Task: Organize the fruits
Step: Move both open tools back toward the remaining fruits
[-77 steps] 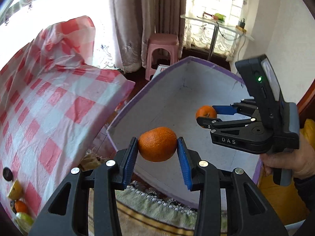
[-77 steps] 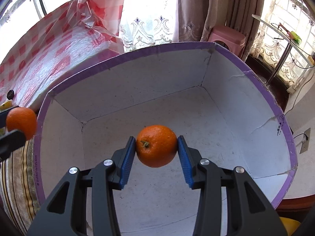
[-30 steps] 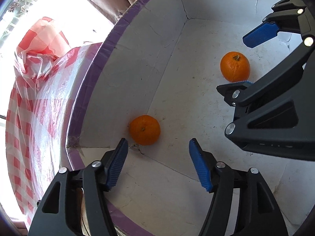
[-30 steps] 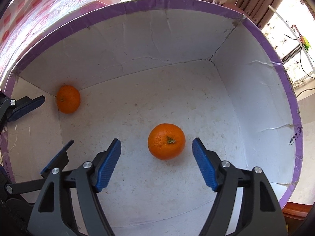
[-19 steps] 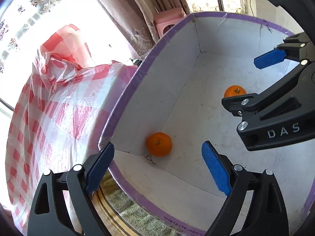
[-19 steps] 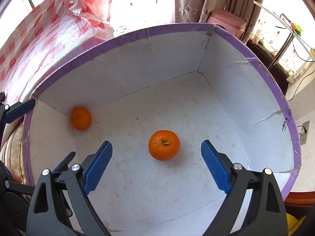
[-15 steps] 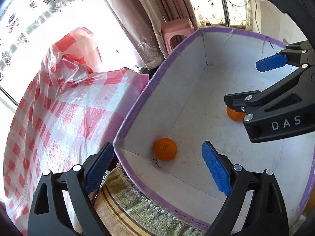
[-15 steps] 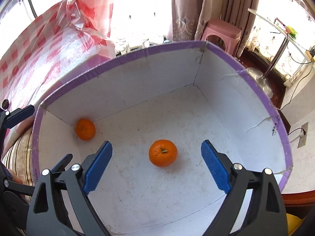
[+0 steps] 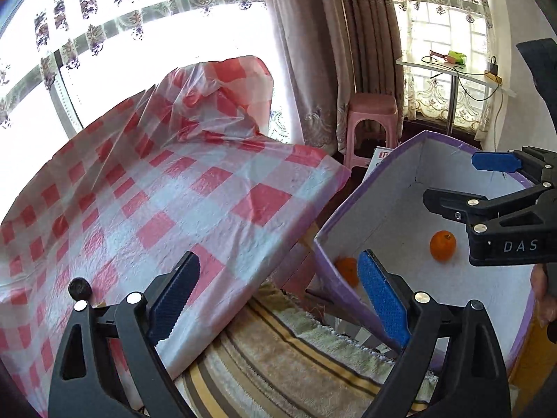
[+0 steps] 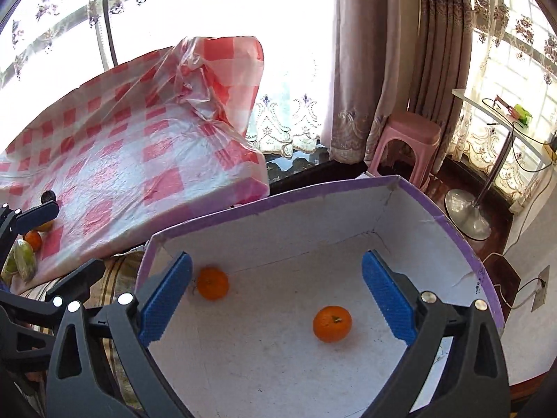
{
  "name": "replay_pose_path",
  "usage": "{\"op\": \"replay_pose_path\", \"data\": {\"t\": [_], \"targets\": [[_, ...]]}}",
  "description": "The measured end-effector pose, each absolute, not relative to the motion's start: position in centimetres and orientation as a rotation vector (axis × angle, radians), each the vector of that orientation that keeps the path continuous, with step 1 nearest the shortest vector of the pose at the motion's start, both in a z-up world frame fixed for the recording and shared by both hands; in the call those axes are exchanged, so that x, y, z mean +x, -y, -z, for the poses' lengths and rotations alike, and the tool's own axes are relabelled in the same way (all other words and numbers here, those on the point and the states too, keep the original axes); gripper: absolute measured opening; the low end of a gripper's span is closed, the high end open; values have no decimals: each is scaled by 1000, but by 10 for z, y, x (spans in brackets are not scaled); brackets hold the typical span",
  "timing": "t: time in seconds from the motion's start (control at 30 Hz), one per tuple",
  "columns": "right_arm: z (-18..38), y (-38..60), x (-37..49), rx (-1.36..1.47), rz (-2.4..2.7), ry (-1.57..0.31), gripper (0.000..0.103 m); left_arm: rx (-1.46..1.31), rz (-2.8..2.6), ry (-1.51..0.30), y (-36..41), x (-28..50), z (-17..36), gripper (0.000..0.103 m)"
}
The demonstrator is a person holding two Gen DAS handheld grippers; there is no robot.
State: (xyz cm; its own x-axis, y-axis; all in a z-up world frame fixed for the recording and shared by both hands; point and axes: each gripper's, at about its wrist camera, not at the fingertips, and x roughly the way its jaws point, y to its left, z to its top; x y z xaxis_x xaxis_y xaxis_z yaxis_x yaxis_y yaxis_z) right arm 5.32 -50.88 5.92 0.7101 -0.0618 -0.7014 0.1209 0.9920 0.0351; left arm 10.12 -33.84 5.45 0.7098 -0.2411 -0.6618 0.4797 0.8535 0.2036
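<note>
Two oranges lie on the floor of a white box with a purple rim (image 10: 313, 191). One orange (image 10: 212, 283) sits by the left wall and the other orange (image 10: 331, 324) nearer the middle. My right gripper (image 10: 278, 296) hovers above the box, its jaws opening, with nothing pressed between the pads. My left gripper (image 9: 276, 296) stands open and empty over the gap between the table edge and the box (image 9: 383, 209). In the left wrist view the right gripper (image 9: 463, 179) hangs above the middle orange (image 9: 442, 245). The box wall half hides the corner orange (image 9: 347, 270).
A table under a red-and-white checked plastic cloth (image 9: 209, 188) stands left of the box. On it lie a dark round fruit (image 9: 80, 288), a small orange fruit (image 10: 33, 240) and a green fruit (image 10: 21, 261). A striped towel (image 9: 296, 365) lies below. A pink stool (image 10: 407, 139) stands behind.
Both grippers let go of their oranges, which now rest on the box floor. Both have risen out of the box with wider jaws. The left one has swung left toward the table.
</note>
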Motion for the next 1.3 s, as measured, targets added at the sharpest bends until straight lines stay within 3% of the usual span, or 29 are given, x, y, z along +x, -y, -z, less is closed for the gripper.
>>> {"op": "replay_pose_path", "data": {"t": [0.97, 1.07, 1.3], "targets": [[-51, 329, 51, 3, -310, -820, 98, -48, 155, -685, 112, 19, -63, 89], [-49, 313, 52, -19, -336, -823, 98, -87, 129, -696, 95, 11, -59, 87], [-47, 285, 57, -46, -379, -839, 98, -231, 41, -699, 41, -10, -50, 70]]}}
